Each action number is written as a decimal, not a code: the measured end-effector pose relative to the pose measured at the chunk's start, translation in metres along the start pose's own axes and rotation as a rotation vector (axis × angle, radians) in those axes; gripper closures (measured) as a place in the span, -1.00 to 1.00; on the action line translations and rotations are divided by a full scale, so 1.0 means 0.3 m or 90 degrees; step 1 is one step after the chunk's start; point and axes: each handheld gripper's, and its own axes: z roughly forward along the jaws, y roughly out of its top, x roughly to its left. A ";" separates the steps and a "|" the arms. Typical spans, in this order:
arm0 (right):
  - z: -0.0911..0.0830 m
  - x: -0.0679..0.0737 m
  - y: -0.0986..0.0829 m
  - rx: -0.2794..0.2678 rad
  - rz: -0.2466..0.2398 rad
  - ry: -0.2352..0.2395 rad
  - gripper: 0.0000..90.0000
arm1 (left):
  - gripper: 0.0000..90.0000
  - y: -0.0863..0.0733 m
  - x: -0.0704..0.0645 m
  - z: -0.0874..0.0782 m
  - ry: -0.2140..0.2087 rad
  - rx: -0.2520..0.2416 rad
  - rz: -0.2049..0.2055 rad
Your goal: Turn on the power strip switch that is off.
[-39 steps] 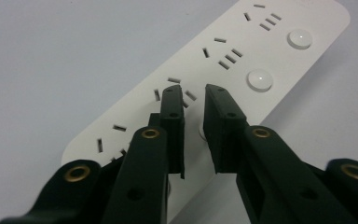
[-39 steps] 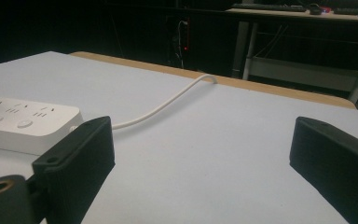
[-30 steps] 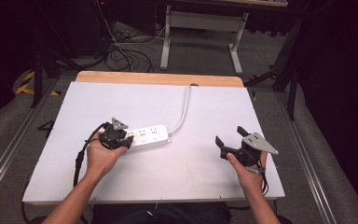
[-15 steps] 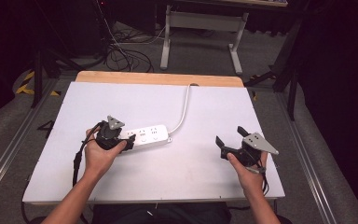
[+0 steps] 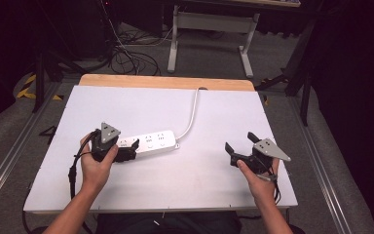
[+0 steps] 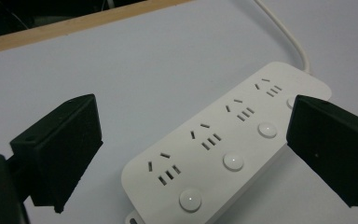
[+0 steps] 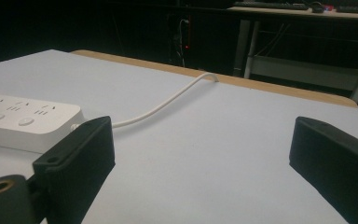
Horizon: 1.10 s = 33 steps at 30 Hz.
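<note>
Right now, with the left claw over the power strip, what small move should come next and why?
Probably lower the left claw a little and close it: its jaws stand open on either side of the power strip, near its end, not touching it yet.

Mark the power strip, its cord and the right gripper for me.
power strip [image 6: 223, 149], left gripper view, top face among the sockets.
cord [image 5: 193, 114], high view, middle of its run.
right gripper [image 5: 239, 144], high view, midway between its open fingertips.

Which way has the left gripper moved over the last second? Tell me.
Yes. The left gripper has slid back toward the person's left, along the power strip, which has stayed put. Its tongs are open around the strip's left end.
</note>
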 end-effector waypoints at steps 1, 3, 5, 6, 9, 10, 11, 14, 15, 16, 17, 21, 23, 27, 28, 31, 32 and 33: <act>0.000 0.000 0.000 0.000 0.000 0.000 -0.84 | -0.92 -0.001 0.002 -0.011 0.005 -0.011 -0.004; 0.001 -0.001 0.000 0.000 0.000 0.000 -0.84 | -0.92 -0.002 0.008 -0.034 0.015 -0.035 -0.016; 0.001 -0.001 0.000 0.000 0.000 0.000 -0.84 | -0.94 -0.003 0.013 -0.052 0.026 -0.053 -0.024; 0.002 -0.001 0.000 0.000 -0.001 0.001 -0.84 | -0.94 -0.004 0.016 -0.058 0.034 -0.061 -0.025; 0.002 0.000 0.000 0.000 -0.001 0.002 -0.84 | -0.94 -0.011 0.017 -0.069 0.048 -0.077 -0.025; 0.002 0.000 0.000 0.000 -0.001 0.002 -0.84 | -0.94 -0.013 0.017 -0.074 0.052 -0.078 -0.022; 0.002 0.000 0.000 0.001 -0.001 0.002 -0.84 | -0.94 -0.016 0.017 -0.077 0.057 -0.081 -0.023; 0.003 -0.002 -0.001 0.000 0.000 0.003 -0.84 | -0.94 -0.025 0.019 -0.095 0.067 -0.093 -0.026; 0.003 -0.003 -0.001 0.000 0.000 0.003 -0.84 | -0.94 -0.028 0.021 -0.101 0.067 -0.097 -0.024; 0.003 -0.003 -0.001 0.001 0.000 0.002 -0.84 | -0.94 -0.031 0.019 -0.106 0.072 -0.104 -0.028; 0.002 -0.003 -0.001 0.001 0.000 0.002 -0.84 | -0.94 -0.035 0.018 -0.110 0.076 -0.111 -0.030; 0.001 0.000 0.000 0.001 -0.002 0.003 -0.84 | -0.94 -0.049 0.011 -0.127 0.090 -0.134 -0.035; 0.002 0.001 0.000 0.002 -0.003 0.003 -0.84 | -0.94 -0.056 0.009 -0.137 0.091 -0.145 -0.038; 0.003 0.000 -0.001 0.003 -0.003 0.003 -0.84 | -0.91 -0.072 0.012 -0.159 0.106 -0.174 -0.057; 0.003 0.000 -0.001 0.004 -0.003 0.003 -0.84 | -0.91 -0.074 0.014 -0.164 0.113 -0.180 -0.064; 0.002 0.000 -0.001 0.002 -0.003 0.003 -0.84 | -0.88 -0.079 0.026 -0.174 0.133 -0.187 -0.082; 0.002 0.001 -0.001 0.002 -0.003 0.003 -0.84 | -0.88 -0.080 0.030 -0.175 0.139 -0.192 -0.089; 0.001 0.001 -0.001 0.002 -0.003 0.003 -0.84 | -0.87 -0.082 0.034 -0.176 0.143 -0.192 -0.095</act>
